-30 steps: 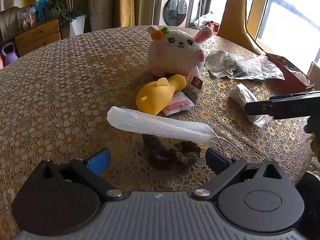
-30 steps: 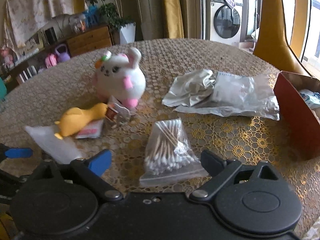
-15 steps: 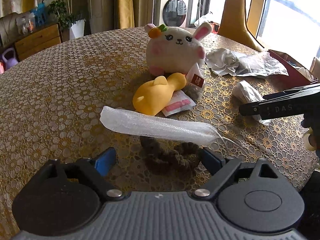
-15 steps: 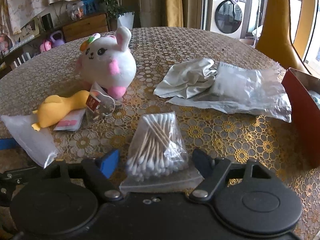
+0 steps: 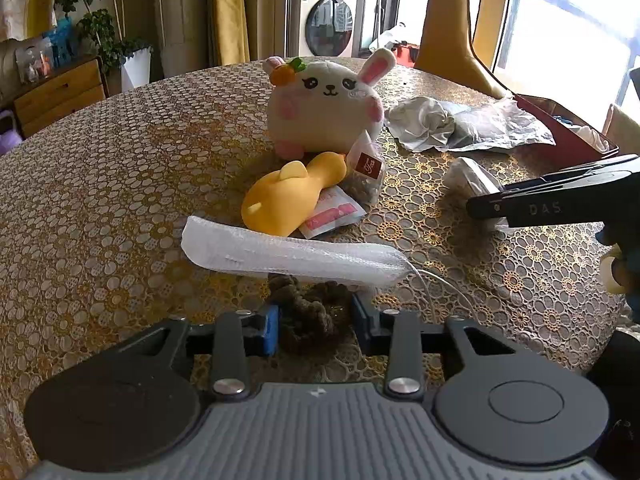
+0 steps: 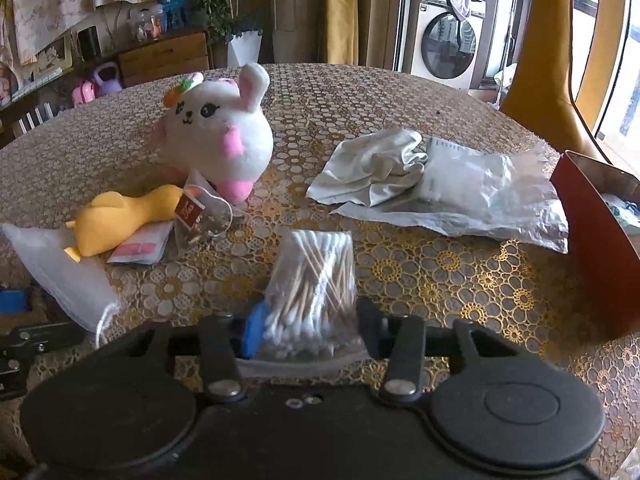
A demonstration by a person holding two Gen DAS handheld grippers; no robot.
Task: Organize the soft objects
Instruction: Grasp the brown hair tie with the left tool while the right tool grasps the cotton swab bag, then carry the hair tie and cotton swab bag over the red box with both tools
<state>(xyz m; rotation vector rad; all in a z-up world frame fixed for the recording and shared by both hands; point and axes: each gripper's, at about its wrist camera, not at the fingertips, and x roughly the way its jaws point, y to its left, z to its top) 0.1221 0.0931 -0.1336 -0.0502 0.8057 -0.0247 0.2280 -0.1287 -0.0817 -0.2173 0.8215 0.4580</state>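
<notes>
Left gripper [image 5: 314,322] fingers clamped on the brown scrunchie [image 5: 308,312] lying on the surface [image 5: 100,200], under the white foam sleeve [image 5: 288,254]. Right gripper [image 6: 310,330] fingers clamped on the cotton swab bag [image 6: 314,292], near the red box [image 6: 596,248].

The dark scrunchie [image 5: 310,304] at lower centre lies half hidden under the white foam sleeve [image 5: 292,254]. At the right edge, the red box [image 6: 600,240] is cut off, its contents unclear.

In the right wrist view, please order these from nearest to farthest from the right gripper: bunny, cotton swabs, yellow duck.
1. Cotton swabs: between the right gripper fingers.
2. Yellow duck: to the left, mid-table.
3. Bunny: behind the duck, farthest back.
</notes>
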